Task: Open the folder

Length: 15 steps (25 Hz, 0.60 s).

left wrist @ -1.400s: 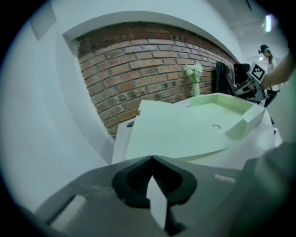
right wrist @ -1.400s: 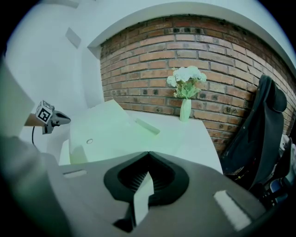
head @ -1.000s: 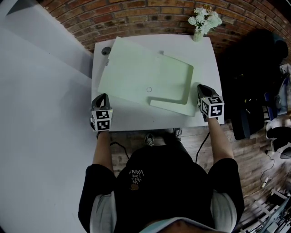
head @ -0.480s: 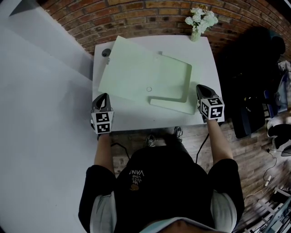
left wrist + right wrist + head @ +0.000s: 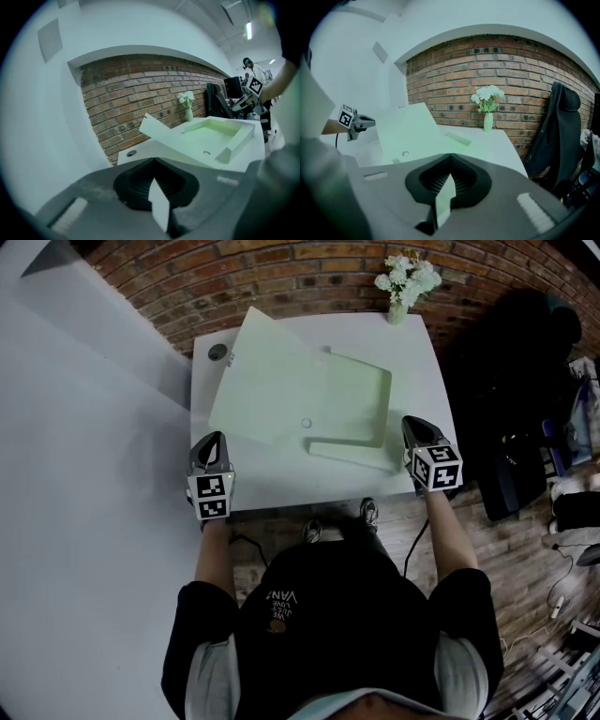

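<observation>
left gripper point(image 5: 212, 439) and right gripper point(image 5: 412, 423) had jaws closed, empty; folder point(image 5: 281, 390) lay open on bench point(image 5: 281, 486); best retreat without nudging it.

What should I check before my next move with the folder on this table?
1. Left gripper shut, nothing between its fingers: ok.
2. Right gripper shut, nothing between its fingers: ok.
3. Both grippers apart from the folder, near the front edge of the table: ok.
4. Folder open: ok, its lid stands tilted up to the left of its tray.
5. What props the lid up: cannot tell.
6. Vase of flowers at the far corner, apart from the folder: ok.
</observation>
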Each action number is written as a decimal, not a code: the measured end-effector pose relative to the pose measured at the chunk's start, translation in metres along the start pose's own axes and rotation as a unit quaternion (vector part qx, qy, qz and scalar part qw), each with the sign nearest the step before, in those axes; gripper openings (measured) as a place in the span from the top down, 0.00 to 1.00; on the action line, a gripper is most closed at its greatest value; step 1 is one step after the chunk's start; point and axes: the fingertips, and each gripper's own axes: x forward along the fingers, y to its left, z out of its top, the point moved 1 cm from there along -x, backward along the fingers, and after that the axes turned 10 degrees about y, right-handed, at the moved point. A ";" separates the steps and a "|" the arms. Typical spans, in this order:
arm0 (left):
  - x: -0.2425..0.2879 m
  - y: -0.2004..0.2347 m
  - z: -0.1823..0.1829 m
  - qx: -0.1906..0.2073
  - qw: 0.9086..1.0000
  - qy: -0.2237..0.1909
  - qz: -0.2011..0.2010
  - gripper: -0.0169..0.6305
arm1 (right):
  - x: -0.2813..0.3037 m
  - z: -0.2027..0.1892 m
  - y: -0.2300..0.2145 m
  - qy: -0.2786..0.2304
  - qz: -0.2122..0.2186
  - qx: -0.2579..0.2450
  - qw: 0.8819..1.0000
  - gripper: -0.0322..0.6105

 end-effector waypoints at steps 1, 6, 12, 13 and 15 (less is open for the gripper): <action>-0.001 -0.002 0.003 0.001 1.000 -0.004 -0.002 0.97 | -0.001 0.001 0.002 -0.003 0.001 0.001 1.000 0.95; -0.007 -0.012 0.011 0.011 1.000 -0.023 -0.014 0.97 | -0.007 0.007 0.009 -0.020 0.001 0.003 1.000 0.95; -0.021 -0.026 0.027 0.016 0.998 -0.060 -0.033 0.97 | -0.016 0.013 0.016 -0.043 0.008 0.016 0.999 0.95; -0.023 -0.028 0.031 0.020 0.997 -0.066 -0.038 0.97 | -0.017 0.013 0.017 -0.045 0.009 0.017 0.999 0.95; -0.026 -0.034 0.037 0.027 0.996 -0.076 -0.047 0.97 | -0.020 0.013 0.021 -0.047 0.010 0.016 0.999 0.95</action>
